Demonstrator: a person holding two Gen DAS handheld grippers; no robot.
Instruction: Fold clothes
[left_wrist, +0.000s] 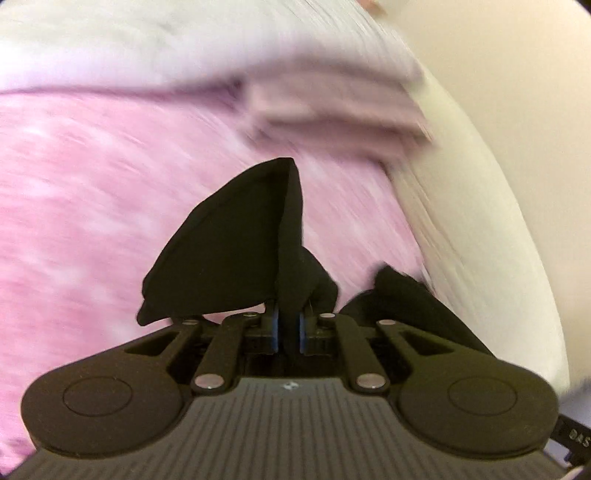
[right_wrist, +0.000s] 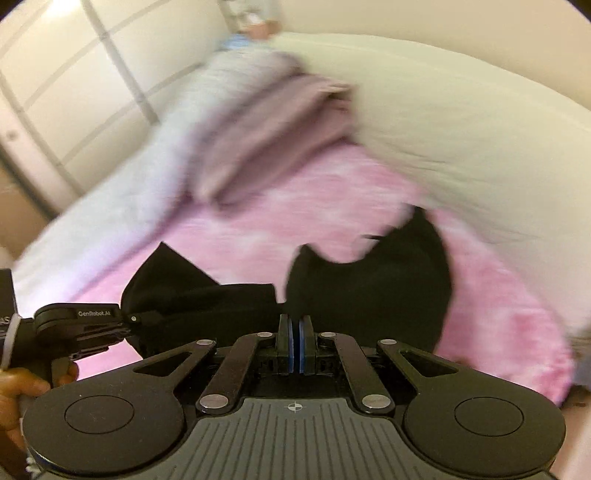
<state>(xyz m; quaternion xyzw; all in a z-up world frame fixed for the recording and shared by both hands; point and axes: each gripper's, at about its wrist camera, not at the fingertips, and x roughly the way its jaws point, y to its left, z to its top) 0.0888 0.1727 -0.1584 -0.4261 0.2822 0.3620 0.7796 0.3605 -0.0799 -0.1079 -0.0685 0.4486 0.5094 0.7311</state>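
The black garment (left_wrist: 236, 240) is off the bed in my grip, a dark cloth bunched at both tools. In my left wrist view a stiff peak of it stands up just past the fingers, and another fold of it trails off to the right toward the bed's edge. My left gripper (left_wrist: 289, 328) has its blue pads pressed nearly together with a strip of the black cloth pinched between them.

In my right wrist view the same garment (right_wrist: 373, 291) spreads in front of the tool, one lobe to the right and another stretching left toward the other tool. My right gripper (right_wrist: 295, 343) has its jaws pressed together; the black cloth sits right at and behind the tips, and I take it as nipped there, though the exact edge in the pads is hard to make out. The left tool shows at the near left of that view, with the person's hand (right_wrist: 22, 387) around its handle.

Under the garment lies a pink mottled blanket (left_wrist: 92, 192), badly blurred. Farther off are a folded mauve piece (right_wrist: 273, 136) and a pale grey cloth (right_wrist: 177, 140) beside it, on the left. A cream duvet (right_wrist: 461, 129) covers the far right of the bed, and white cupboard doors (right_wrist: 55, 92) stand at the far left.
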